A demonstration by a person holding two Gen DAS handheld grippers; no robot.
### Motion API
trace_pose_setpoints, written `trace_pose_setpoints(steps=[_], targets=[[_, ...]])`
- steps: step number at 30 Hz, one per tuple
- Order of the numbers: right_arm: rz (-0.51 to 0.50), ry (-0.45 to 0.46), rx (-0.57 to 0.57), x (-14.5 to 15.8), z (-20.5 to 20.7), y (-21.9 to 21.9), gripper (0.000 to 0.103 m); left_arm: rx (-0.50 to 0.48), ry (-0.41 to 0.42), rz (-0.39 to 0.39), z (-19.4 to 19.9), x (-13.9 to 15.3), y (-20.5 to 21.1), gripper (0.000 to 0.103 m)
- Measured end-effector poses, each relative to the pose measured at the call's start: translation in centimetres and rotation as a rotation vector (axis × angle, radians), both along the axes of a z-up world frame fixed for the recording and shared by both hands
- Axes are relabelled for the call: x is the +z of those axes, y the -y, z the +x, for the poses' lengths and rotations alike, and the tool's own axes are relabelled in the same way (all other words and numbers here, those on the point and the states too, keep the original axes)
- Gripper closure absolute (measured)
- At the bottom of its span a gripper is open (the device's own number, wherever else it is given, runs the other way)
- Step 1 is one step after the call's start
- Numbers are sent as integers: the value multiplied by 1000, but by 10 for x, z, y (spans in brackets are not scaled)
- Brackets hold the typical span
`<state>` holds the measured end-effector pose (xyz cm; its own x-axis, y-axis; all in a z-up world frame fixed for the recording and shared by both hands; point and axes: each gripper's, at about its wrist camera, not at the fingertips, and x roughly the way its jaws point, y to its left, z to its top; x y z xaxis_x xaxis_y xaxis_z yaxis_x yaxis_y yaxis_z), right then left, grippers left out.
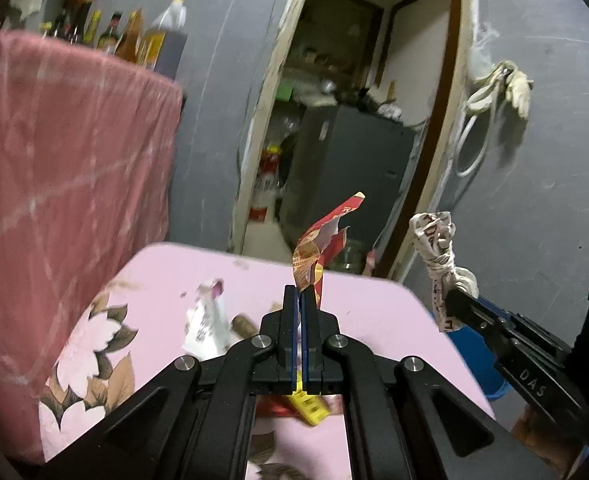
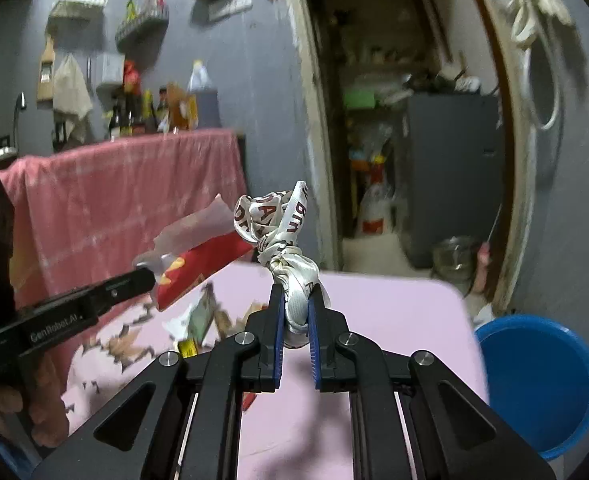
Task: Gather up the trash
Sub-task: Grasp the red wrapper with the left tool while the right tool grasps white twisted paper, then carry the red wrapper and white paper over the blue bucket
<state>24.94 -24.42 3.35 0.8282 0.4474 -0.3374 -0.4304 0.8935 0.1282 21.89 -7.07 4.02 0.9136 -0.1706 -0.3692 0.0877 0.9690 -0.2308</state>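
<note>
Trash in hand: I have the red snack wrapper (image 1: 326,236) pinched flat in the left tongs (image 1: 299,300), which are fully closed on it, and the knotted white printed bag (image 2: 282,248) clamped in the right tongs (image 2: 296,312); both pieces stick up past the tips.
Bin direction: the blue tub (image 2: 538,384) sits low and to the right of my right tongs, just off the edge of the pink bench (image 2: 394,312).
Nearer hand: I judge the right tongs closer, since the tub lies on their outer side, while the left tongs would have to cross over the bench.
Long axis: the wrapper stands roughly along the left tongs' line, tip leaning right.
Left behind: a white wrapper (image 1: 206,320) and a yellow one (image 1: 308,406) lie on the bench below my left tongs.
</note>
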Motion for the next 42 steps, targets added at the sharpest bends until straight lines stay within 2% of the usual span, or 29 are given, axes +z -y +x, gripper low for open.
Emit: trace_pose_setpoints(steps=[10,16,20,27,34,42], targets=[[38,184,-125,31,-33,52,94,-36,134,6,-6,25,42,103],[51,243,-212,34,-42,89,94,-101,196,31,-6,32,89,103],[72,268,-280,31,-44,118,94,-150,208,49,-1,32,125,103],[76,280,-387,19,-40,164,94,-212,194,64,21,28,178,103],[62,229,-451,-5,-28,199,94,-241,149,74,46,15,215,103],[73,102,-492,-35,-8,233,94,-270,-5,85,82,-14,254,103]])
